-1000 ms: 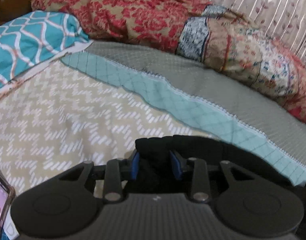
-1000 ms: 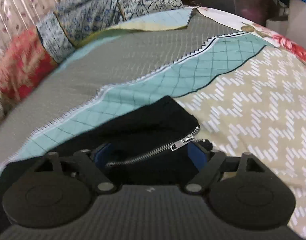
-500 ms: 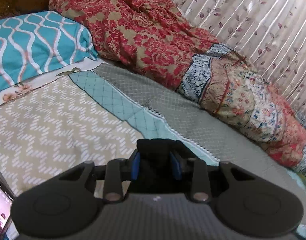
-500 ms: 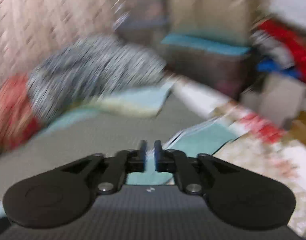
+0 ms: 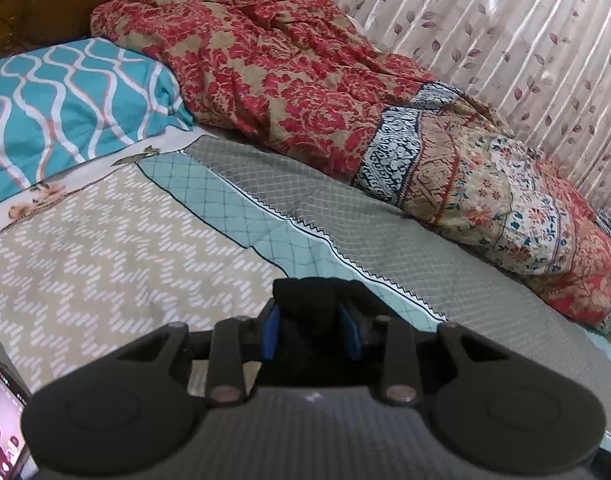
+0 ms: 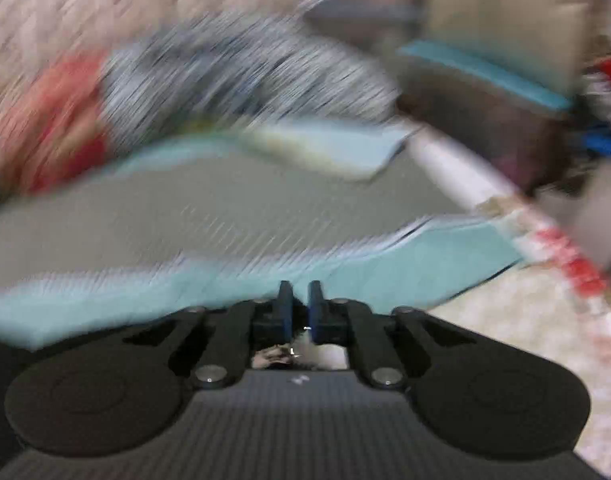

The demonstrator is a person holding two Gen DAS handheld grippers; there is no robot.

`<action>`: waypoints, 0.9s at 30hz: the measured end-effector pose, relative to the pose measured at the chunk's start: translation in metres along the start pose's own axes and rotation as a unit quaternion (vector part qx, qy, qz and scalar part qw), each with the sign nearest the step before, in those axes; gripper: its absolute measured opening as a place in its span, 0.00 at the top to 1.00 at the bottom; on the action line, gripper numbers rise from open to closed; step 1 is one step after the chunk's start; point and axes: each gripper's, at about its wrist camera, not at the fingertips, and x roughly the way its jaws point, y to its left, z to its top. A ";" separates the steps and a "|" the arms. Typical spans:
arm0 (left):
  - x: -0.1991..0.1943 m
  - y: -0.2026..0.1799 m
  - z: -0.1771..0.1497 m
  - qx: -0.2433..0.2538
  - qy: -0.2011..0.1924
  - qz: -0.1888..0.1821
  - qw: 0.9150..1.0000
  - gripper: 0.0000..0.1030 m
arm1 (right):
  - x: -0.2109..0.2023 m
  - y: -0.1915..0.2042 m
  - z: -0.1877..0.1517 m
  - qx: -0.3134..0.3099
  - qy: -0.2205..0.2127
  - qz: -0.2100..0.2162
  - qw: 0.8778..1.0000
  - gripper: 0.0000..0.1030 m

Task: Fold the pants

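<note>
In the left wrist view my left gripper (image 5: 310, 330) is shut on a bunched fold of the black pants (image 5: 305, 300), held above the bedspread. Only that fold shows between the blue pads. In the right wrist view, which is motion-blurred, my right gripper (image 6: 300, 308) has its jaws nearly together with a thin gap. A little dark cloth and a glint of zipper (image 6: 291, 352) show low behind the pads; whether they are pinched is unclear.
A patterned bedspread (image 5: 105, 264) covers the bed. A teal pillow (image 5: 65, 104) and a red floral quilt (image 5: 289, 80) lie at the back, with a curtain (image 5: 505, 32) behind. A lit phone (image 5: 1, 432) sits at bottom left. Furniture stands past the bed's far edge (image 6: 485, 184).
My right gripper closed from wide open around the zipper area and swung upward fast, blurring its view. My left gripper rose and tilted up, still holding the black cloth.
</note>
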 end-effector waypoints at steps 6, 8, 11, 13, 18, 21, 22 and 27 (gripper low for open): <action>0.024 -0.001 -0.012 -0.003 0.002 0.029 1.000 0.69 | 0.003 -0.052 0.039 0.080 -0.033 -0.123 0.989 0.97; 0.040 -0.010 -0.019 0.020 0.044 0.051 0.998 0.60 | 0.013 -0.049 0.033 0.065 0.000 -0.120 0.991 0.93; 0.035 -0.018 -0.023 0.046 0.070 0.044 0.996 0.56 | 0.001 -0.039 0.012 0.071 0.021 -0.079 0.994 0.87; 0.019 -0.020 -0.022 0.081 0.069 0.039 0.994 0.52 | -0.014 -0.037 -0.004 0.077 0.029 -0.037 0.996 0.65; -0.043 0.001 -0.021 0.113 0.085 -0.005 0.990 0.26 | -0.085 -0.048 -0.060 0.093 0.038 0.053 0.994 0.54; -0.077 0.016 -0.033 0.113 0.104 -0.026 0.988 0.18 | -0.132 -0.052 -0.090 0.089 0.023 0.090 0.992 0.44; -0.085 0.020 -0.038 0.109 0.116 -0.036 0.986 0.16 | -0.152 -0.049 -0.101 0.078 0.018 0.110 0.991 0.42; -0.116 0.028 -0.078 0.070 0.191 -0.104 0.974 0.00 | -0.214 -0.010 -0.145 -0.021 0.030 0.199 0.979 0.27</action>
